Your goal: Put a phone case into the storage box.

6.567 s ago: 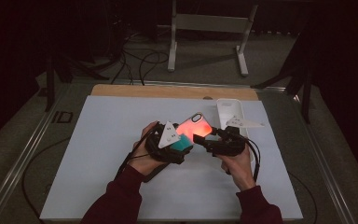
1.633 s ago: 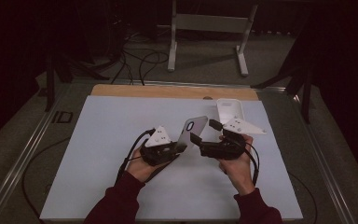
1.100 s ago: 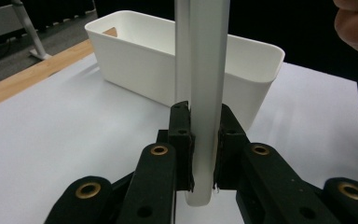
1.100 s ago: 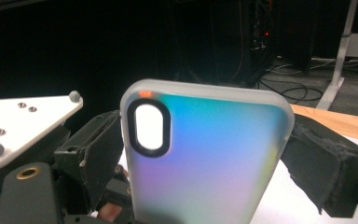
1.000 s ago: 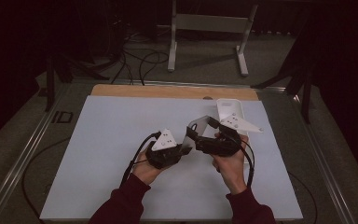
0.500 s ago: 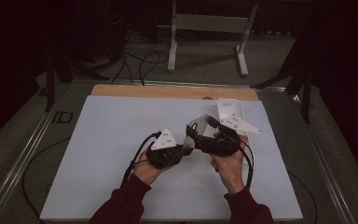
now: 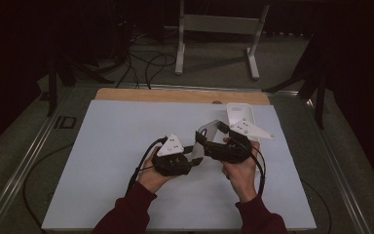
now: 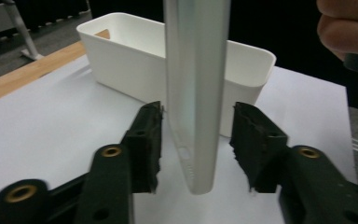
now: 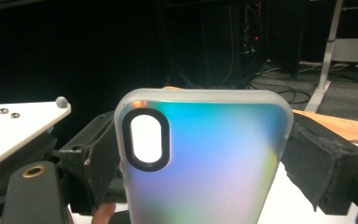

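Note:
A translucent iridescent phone case with an oval camera cutout is held off the table. My right gripper is shut on it across its width, with both pads pressing its long edges. In the left gripper view the case hangs edge-on between my left gripper's jaws. Those jaws have just been opening, and a gap shows between each pad and the case. From above, the left gripper and right gripper meet nose to nose at the case over the middle of the mat.
A white rectangular bin stands on the pale mat just behind the right hand, and appears close behind the case as the bin. A wooden strip runs along the far edge. A stand and cables lie on the floor beyond.
Since the earliest frame the case has turned from lying face-up to standing edge-on, and both hands have shifted slightly. Over the last second the hands have stayed put.

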